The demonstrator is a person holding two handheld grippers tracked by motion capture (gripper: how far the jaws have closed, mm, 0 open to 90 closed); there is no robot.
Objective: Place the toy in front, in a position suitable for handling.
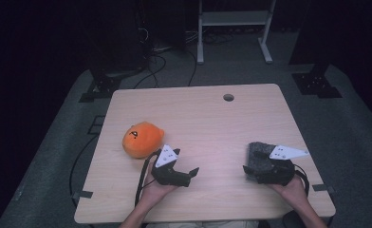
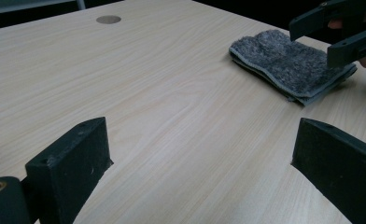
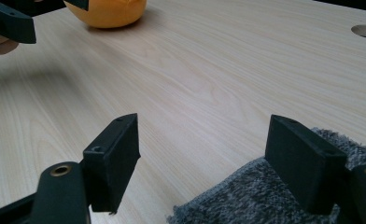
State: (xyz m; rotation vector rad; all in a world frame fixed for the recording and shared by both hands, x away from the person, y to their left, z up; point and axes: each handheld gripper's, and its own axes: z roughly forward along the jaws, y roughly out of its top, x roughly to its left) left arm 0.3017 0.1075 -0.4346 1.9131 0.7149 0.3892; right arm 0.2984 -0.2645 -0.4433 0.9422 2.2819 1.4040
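A folded grey cloth (image 1: 258, 154) is lying at the right of the wooden table (image 1: 208, 118) in the high view, and the right gripper (image 1: 250, 172) is hovering over its near edge with jaws spread wide, nothing pinched between them. In the right gripper view the cloth (image 3: 246, 198) is sitting at the lower right, under the right-hand jaw. Toward the lower middle of the high view, the left gripper (image 1: 191, 173) is resting with jaws spread over bare wood. An orange plush toy (image 1: 142, 139) is lying just upper left of it.
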